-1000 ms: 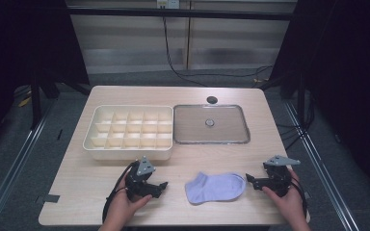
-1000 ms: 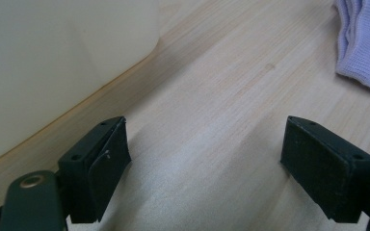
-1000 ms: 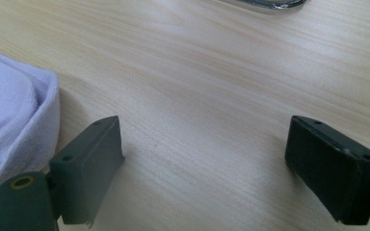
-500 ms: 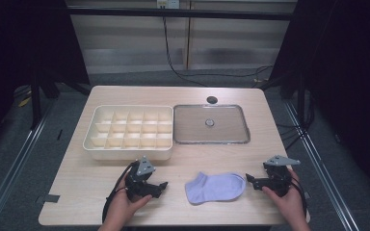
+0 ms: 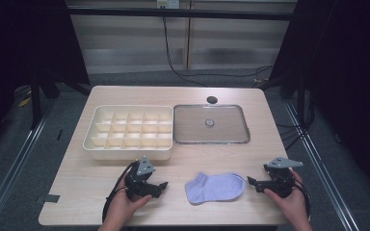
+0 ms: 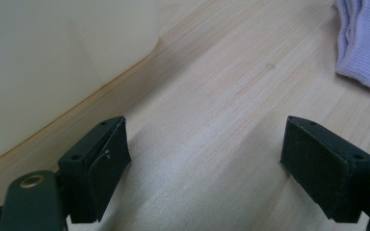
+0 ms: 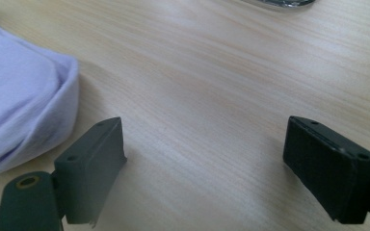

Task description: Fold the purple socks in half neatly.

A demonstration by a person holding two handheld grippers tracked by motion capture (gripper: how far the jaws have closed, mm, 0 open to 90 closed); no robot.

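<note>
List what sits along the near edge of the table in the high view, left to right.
left gripper → sock → right gripper, both grippers open and apart from the sock, all lying on the table.

The sock (image 5: 215,187) is a short ankle type in pale lavender knit fabric. It lies flat on the wooden surface (image 5: 77,183), near the front edge, lengthwise from left to right. One end is rounded and the other is broader. A ribbed edge is visible in the left gripper view (image 6: 366,43). In the right gripper view (image 7: 19,106), its folded edge rests directly on the wood.
</note>
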